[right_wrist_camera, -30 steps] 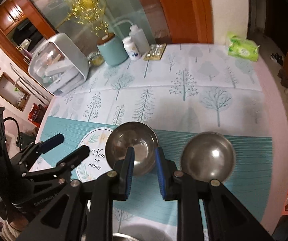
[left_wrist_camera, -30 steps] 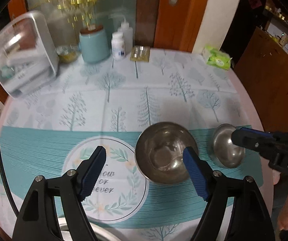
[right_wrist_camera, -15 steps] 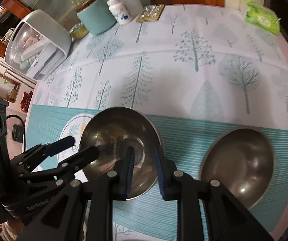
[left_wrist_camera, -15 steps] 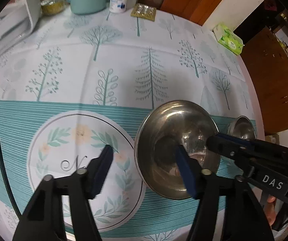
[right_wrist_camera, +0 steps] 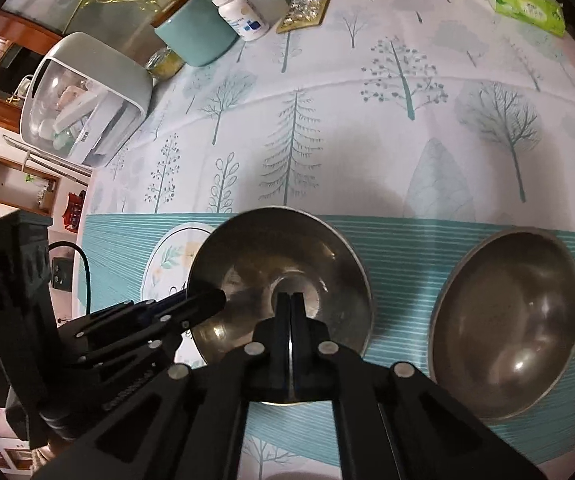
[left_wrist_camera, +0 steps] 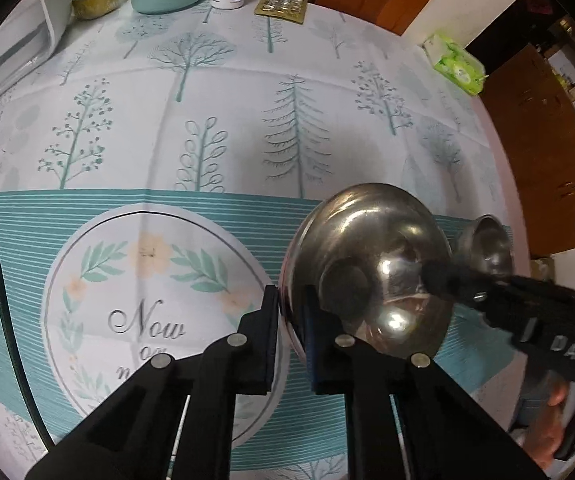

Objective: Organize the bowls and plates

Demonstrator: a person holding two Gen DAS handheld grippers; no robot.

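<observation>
Two tools just closed: left tool [left_wrist_camera: 292, 308] pinches the steel bowl [left_wrist_camera: 367, 232] at its near-left rim, right tool [right_wrist_camera: 289, 300] is shut over its middle with grip unclear, and the second bowl [right_wrist_camera: 507, 340] sits to its right.

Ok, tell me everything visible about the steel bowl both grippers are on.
The steel bowl is round, shiny metal with a small flat base and looks empty. It sits upright on the teal striped band of the tablecloth, beside a second metal bowl. The left gripper has just closed on its left rim; the right gripper is shut on its near rim.
</observation>
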